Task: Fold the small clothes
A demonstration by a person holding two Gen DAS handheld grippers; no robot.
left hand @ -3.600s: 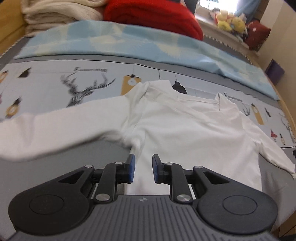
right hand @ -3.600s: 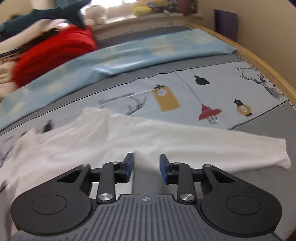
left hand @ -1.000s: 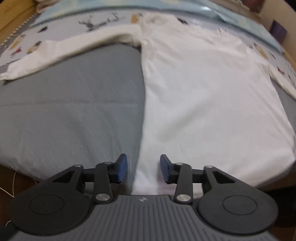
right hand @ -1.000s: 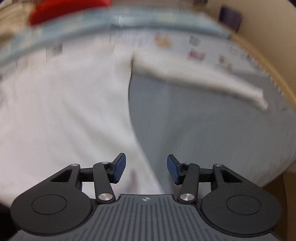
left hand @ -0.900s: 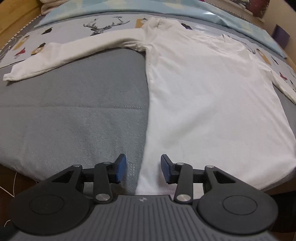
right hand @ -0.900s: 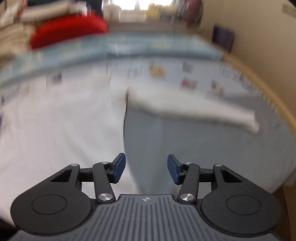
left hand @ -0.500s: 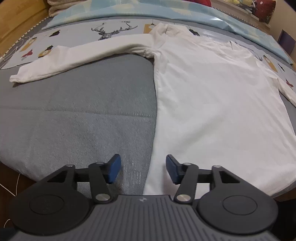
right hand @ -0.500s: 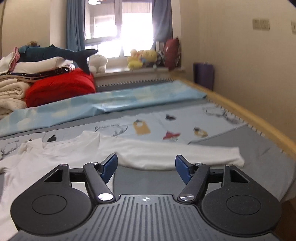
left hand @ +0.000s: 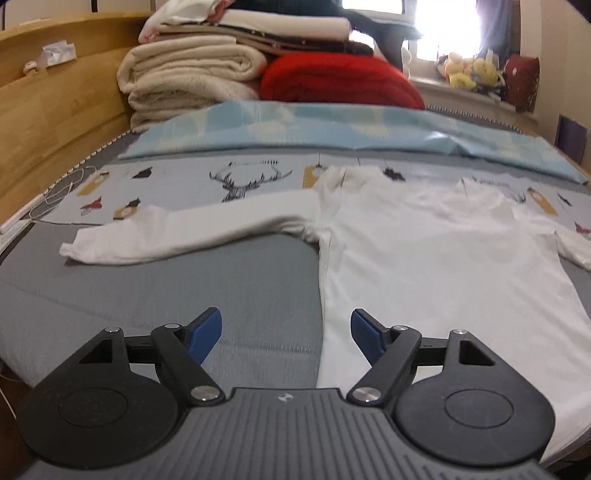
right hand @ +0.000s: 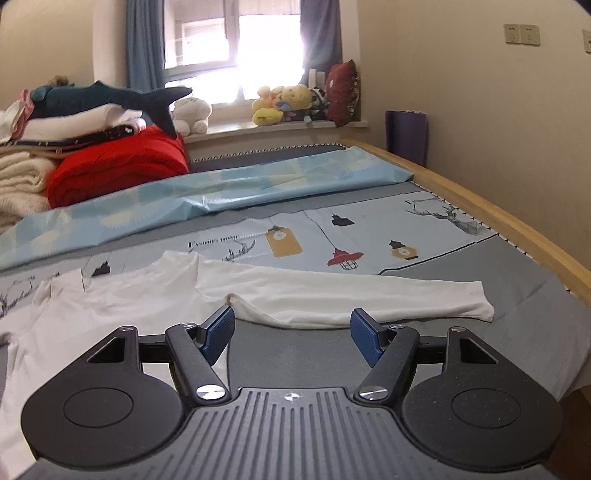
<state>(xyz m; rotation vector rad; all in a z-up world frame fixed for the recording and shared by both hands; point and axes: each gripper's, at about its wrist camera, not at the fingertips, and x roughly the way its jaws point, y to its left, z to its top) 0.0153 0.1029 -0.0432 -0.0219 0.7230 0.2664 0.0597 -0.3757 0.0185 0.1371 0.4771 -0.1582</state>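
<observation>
While flat on bedspread (left hand: 229, 295), white shirt (left hand: 424, 258)

1. A bedroom in a home is shown: a wide bed (right hand: 498, 295) with a wooden frame (left hand: 55, 122) is spread ahead of the claws.
2. Folded blankets (left hand: 192, 74) and a red quilt (left hand: 340, 79) are stacked far beyond the claw, left of centre.
3. Plush toys (right hand: 284, 101) are lined up on a windowsill (right hand: 277, 127) under a curtained window (right hand: 236, 48), far ahead.
4. Wall sockets (right hand: 521, 34) are seen up to the right.
</observation>
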